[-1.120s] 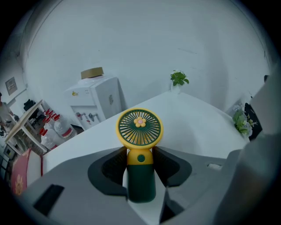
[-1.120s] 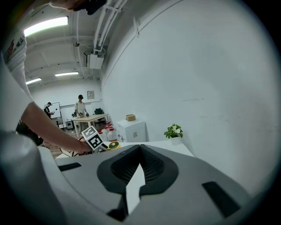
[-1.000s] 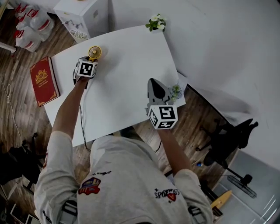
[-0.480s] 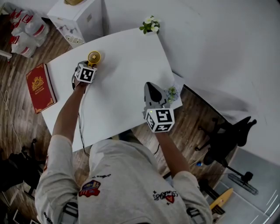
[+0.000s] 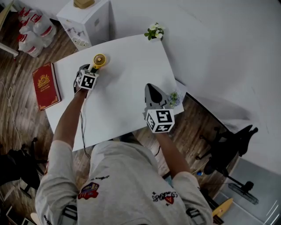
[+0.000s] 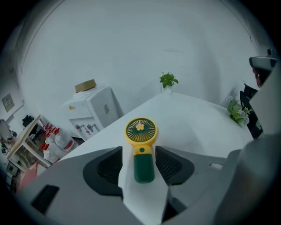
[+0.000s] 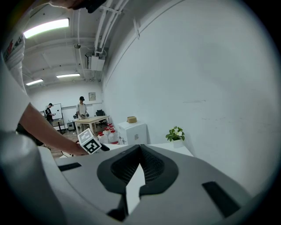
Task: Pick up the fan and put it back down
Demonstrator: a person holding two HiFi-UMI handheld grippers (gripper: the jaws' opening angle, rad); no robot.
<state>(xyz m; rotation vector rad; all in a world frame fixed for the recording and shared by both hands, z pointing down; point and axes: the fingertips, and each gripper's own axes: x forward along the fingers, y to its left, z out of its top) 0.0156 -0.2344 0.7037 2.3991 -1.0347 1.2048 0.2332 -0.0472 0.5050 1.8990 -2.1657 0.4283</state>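
I count one fan [image 5: 98, 60], yellow-headed with a green handle, and one white table [image 5: 127, 74] under it. There are two small potted plants: the far-corner plant [image 5: 154, 31] and the right-edge plant [image 5: 174, 96]. I see one red book [image 5: 45, 85], one white cabinet [image 5: 88, 22] and one tan object [image 5: 83, 3] on top of it. The red-labelled bottles [image 5: 33, 30] are several, too bunched for me to give a number. There is one black office chair [image 5: 228, 145]. Far off in my right gripper view I count two people, the nearer person [image 7: 81, 107] and the farther person [image 7: 49, 110], and one wooden table [image 7: 90, 119].
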